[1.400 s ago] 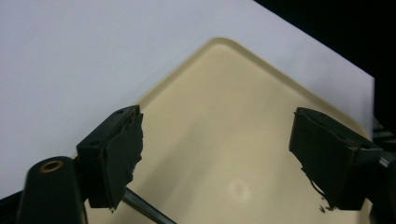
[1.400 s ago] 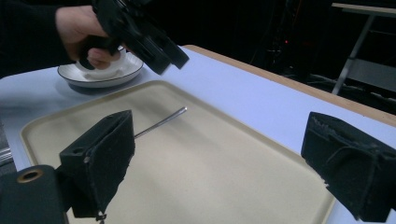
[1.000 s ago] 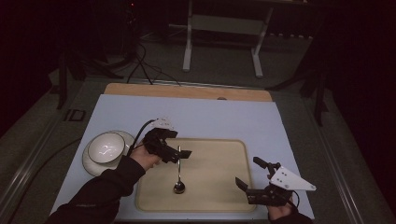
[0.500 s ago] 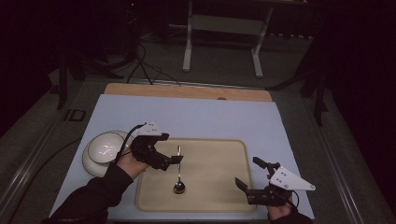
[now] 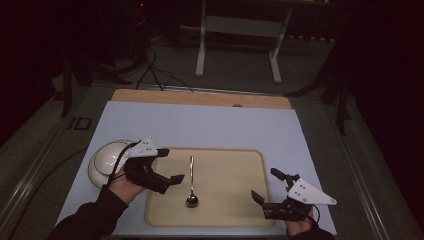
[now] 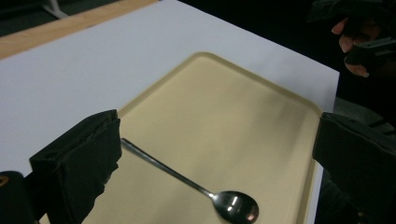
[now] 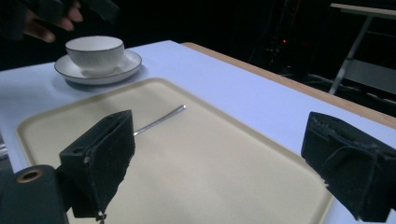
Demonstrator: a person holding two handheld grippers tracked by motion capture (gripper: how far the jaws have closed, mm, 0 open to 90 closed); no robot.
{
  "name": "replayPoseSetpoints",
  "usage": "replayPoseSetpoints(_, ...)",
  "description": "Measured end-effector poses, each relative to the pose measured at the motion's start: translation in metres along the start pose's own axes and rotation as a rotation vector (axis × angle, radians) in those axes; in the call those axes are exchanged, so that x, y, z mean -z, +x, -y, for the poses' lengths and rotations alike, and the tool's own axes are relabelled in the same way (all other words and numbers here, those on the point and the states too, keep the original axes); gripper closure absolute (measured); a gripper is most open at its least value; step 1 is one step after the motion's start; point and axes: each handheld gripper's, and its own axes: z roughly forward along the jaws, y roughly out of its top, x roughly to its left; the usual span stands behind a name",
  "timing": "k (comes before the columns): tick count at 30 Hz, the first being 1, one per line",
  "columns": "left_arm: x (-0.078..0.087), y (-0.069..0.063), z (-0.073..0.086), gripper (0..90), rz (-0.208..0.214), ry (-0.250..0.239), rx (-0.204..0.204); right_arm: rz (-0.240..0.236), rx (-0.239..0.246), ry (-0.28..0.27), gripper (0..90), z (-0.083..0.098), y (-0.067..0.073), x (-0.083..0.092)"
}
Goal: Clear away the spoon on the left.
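A spoon (image 5: 191, 181) is seen lying flat on the beige tray (image 5: 235, 216), in the tray's left half, with its bowl toward the near edge and its handle pointing to the far edge. In the left gripper view the spoon (image 6: 187, 182) is laid diagonally between the two jaws, untouched by either.

The left gripper (image 5: 167, 165) is held over the tray's left edge, just left of the spoon handle, with its jaws spread wide and nothing between the pads. It is carried by the left hand (image 5: 122, 186). Behind it, at the left of the tray, a white cup (image 7: 95, 50) is set on a saucer (image 7: 99, 67) on the pale blue table cover (image 5: 210, 125).

The right gripper (image 5: 267, 186) is held near the tray's near right corner, well apart from the spoon. Its jaws are likewise spread wide and empty; in the right gripper view bare tray (image 7: 187, 163) is seen between them, with the spoon handle (image 7: 161, 119) farther off.
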Motion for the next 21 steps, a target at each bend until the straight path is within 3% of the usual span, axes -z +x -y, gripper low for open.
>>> replayPoseSetpoints(14, 0.022, 0.0, 0.033, 2.2, -0.065, -0.015, 0.056, 0.001, 0.014, 0.012, 9.9, 0.0, 0.002, -0.002)
replayPoseSetpoints(21, 0.022, 0.003, 0.05, 2.2, -0.092, -0.025, 0.083, 0.003, 0.012, 0.022, 9.8, 0.001, 0.002, -0.003)
